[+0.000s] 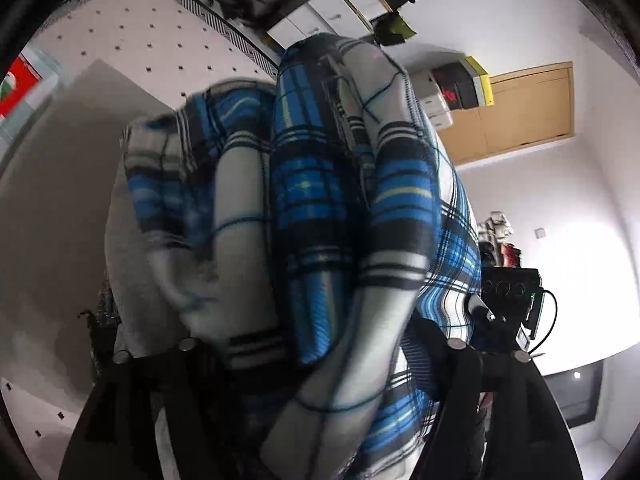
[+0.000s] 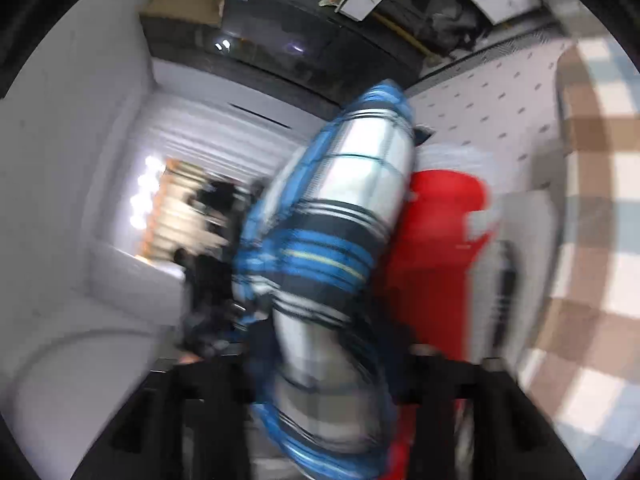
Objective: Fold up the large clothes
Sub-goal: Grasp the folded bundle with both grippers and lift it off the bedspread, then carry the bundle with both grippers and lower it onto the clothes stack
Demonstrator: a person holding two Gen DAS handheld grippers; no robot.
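**One plaid garment, bunched between two grippers**

Item one: a single blue, white and black plaid garment, bunched into thick folds and hanging in the air in front of both my cameras, above the floor. I count one garment, seen from two sides.

Item two: my left gripper, two black fingers standing apart with cloth lying between them; I cannot tell whether the pads press it. My right gripper, likewise two dark fingers apart, cloth between, the picture heavily blurred.

Left view only: the other gripper's black body behind the garment, a wooden door, stacked boxes.

Right view only: something red just behind the plaid, a brown-and-white checked cloth at the right edge.

Both views: white dotted floor tiles.
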